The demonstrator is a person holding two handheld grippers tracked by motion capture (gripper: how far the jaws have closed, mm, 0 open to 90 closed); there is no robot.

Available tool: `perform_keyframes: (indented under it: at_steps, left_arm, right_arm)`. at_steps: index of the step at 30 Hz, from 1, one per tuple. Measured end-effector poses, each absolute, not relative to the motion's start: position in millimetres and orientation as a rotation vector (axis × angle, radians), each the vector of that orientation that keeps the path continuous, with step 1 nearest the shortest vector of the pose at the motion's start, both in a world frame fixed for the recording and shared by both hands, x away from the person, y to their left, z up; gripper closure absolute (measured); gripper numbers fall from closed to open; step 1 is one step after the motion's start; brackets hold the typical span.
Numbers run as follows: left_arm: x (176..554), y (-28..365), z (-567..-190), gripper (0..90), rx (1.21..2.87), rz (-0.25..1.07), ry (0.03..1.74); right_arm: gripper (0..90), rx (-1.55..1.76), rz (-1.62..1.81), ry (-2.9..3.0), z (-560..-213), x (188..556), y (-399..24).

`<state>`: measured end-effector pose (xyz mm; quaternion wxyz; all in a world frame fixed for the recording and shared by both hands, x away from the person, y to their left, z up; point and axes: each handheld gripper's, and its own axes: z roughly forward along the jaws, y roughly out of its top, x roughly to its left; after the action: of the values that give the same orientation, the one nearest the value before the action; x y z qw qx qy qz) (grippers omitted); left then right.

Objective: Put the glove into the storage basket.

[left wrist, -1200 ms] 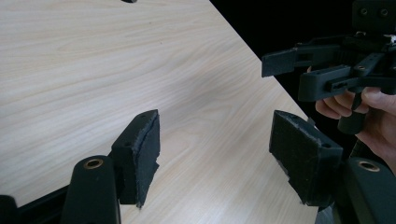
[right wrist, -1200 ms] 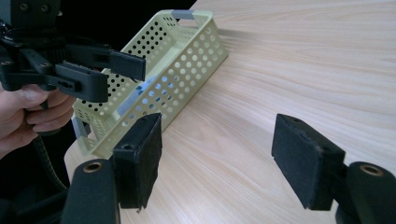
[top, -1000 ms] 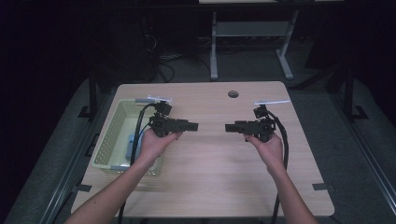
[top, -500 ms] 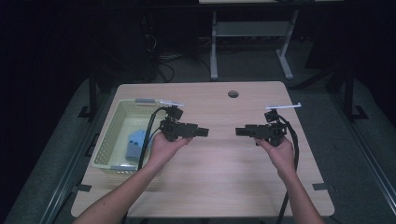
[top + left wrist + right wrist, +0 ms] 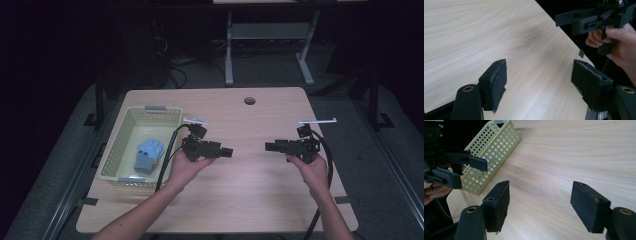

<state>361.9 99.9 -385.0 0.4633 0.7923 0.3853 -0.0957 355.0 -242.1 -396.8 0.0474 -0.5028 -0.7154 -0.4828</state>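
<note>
**Grippers empty over the bench, blue object left in the basket**

Jaws of the left gripper [image 5: 227, 152] stand wide apart with nothing between them; in the left gripper view the two black foam pads [image 5: 499, 82] frame only bare wood. They have just been opening a little further, and no thing lies in the gap. The right gripper [image 5: 270, 146] is likewise spread wide and empty, its pads [image 5: 589, 205] framing bare grain in the right gripper view. Both point inward at each other across the middle of the light wooden bench [image 5: 260, 200], near but apart, each held in a hand [image 5: 186, 167] that comes up from the near edge.

Compared with a second ago, the left gripper has come away from the pale green perforated plastic basket [image 5: 120, 150] toward the bench's centre, and the right has drifted a little outward and nearer the person. That uncovers the basket's inside: a light blue soft object [image 5: 147, 156], its exact kind too small to tell, lies on the basket floor toward the near end, well apart from both grippers.

Judging by this, the placing step looks finished: the object rests in the basket, and both grippers seem to be settling into a neutral pose. Nothing else lies on the bench within reach.
</note>
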Motion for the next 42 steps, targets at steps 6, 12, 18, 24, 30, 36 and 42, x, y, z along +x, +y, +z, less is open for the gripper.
perform_keyframes:
  at_steps: [6, 12, 18, 24, 30, 36, 42]
  left_arm:
    - [357, 96, -394, 28.3, 1.938, -0.238, 0.948]
    - [349, 93, -403, 27.7, 1.934, -0.243, 0.935]
    - [342, 93, -411, 27.6, 1.938, -0.247, 0.929]
    - [331, 97, -418, 27.4, 1.939, -0.226, 0.908]
    - [323, 102, -426, 27.4, 1.930, -0.206, 0.904]
    - [315, 107, -436, 27.4, 1.937, -0.190, 0.901]
    - [305, 112, -446, 27.0, 1.943, -0.182, 0.899]
  right_arm:
    - [31.1, -1.558, -1.457, -2.182, -403, 351, -252]
    - [31.1, -1.578, -1.435, -2.183, -408, 349, -257]
    - [30.6, -1.591, -1.433, -2.166, -415, 345, -263]
    - [30.7, -1.603, -1.411, -2.159, -425, 336, -268]
    - [30.6, -1.608, -1.398, -2.153, -435, 326, -274]
    - [30.6, -1.604, -1.403, -2.154, -439, 318, -276]
    - [30.6, -1.587, -1.404, -2.163, -443, 311, -275]
